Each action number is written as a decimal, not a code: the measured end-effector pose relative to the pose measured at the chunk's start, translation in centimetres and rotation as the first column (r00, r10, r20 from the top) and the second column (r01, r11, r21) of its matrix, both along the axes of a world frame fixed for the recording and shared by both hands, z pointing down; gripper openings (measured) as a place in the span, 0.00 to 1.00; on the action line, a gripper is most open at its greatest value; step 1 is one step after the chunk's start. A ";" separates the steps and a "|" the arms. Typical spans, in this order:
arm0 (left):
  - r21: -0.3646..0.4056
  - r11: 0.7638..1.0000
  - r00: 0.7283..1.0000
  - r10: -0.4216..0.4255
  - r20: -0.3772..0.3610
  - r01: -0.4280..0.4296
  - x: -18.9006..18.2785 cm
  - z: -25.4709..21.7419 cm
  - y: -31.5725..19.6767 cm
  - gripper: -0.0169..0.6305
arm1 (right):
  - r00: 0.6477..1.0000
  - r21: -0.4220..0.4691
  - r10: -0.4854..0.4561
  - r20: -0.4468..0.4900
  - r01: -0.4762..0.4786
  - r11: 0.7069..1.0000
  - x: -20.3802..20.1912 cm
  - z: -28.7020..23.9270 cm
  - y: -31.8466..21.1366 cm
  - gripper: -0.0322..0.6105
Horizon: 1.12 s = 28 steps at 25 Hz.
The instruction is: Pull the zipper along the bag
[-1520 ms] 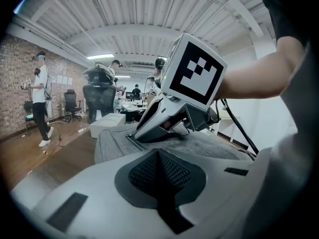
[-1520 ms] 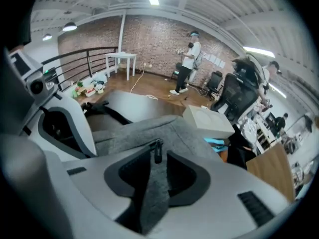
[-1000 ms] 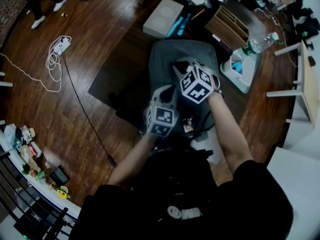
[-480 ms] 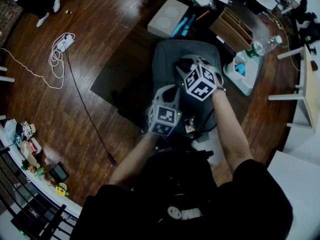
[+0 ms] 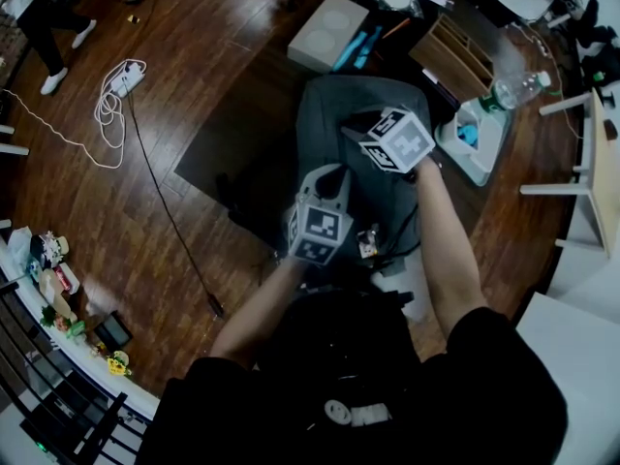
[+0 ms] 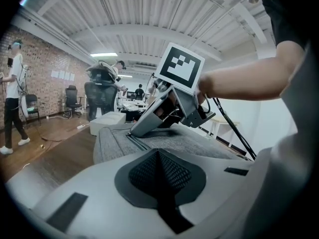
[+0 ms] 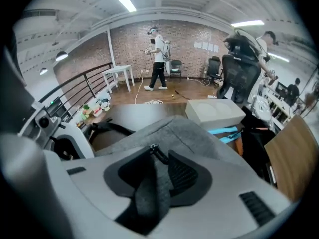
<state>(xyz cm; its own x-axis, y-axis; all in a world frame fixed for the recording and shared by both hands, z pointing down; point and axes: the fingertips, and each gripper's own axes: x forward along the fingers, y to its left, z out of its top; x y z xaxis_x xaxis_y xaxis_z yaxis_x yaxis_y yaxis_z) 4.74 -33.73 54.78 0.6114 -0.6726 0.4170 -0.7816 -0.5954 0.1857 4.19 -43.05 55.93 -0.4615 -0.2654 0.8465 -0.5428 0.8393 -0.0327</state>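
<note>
A grey bag (image 5: 329,124) lies on a dark mat on the wooden floor. My right gripper (image 5: 351,132) rests its tips on the bag's top. In the right gripper view its jaws (image 7: 158,156) are apart and opening. The small dark zipper pull (image 7: 155,151) sits between the tips on grey fabric (image 7: 199,133), and the pads do not press on it. My left gripper (image 5: 334,174) is at the bag's near end. Its pads (image 6: 158,153) meet, and I cannot see any fabric pinched between them. From the left gripper view the right gripper (image 6: 132,132) touches the zipper line.
A white box (image 5: 323,32) lies beyond the bag. A water bottle (image 5: 513,87) and a white-and-teal container (image 5: 465,134) sit to its right. A power strip with coiled white cable (image 5: 116,90) and a black cable (image 5: 165,211) lie left. A person (image 7: 158,59) stands far off.
My right gripper has tipped and shifted a little farther along the bag, its marker cube now turned upward. The left gripper has stayed where it was.
</note>
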 end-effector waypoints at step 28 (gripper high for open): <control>-0.005 1.000 1.000 -0.003 -0.006 0.003 -0.1 0.2 -0.1 0.02 | 0.921 -0.309 0.348 0.177 -0.284 0.908 -1.4 0.0 0.0 0.10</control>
<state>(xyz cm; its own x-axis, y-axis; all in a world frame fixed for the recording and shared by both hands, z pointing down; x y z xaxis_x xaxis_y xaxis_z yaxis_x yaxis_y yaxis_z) 4.61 -33.80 54.97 0.6118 -0.6723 0.4167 -0.7823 -0.5922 0.1930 2.83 -43.06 55.95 -0.5765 -0.2033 0.7914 -0.7290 0.5654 -0.3858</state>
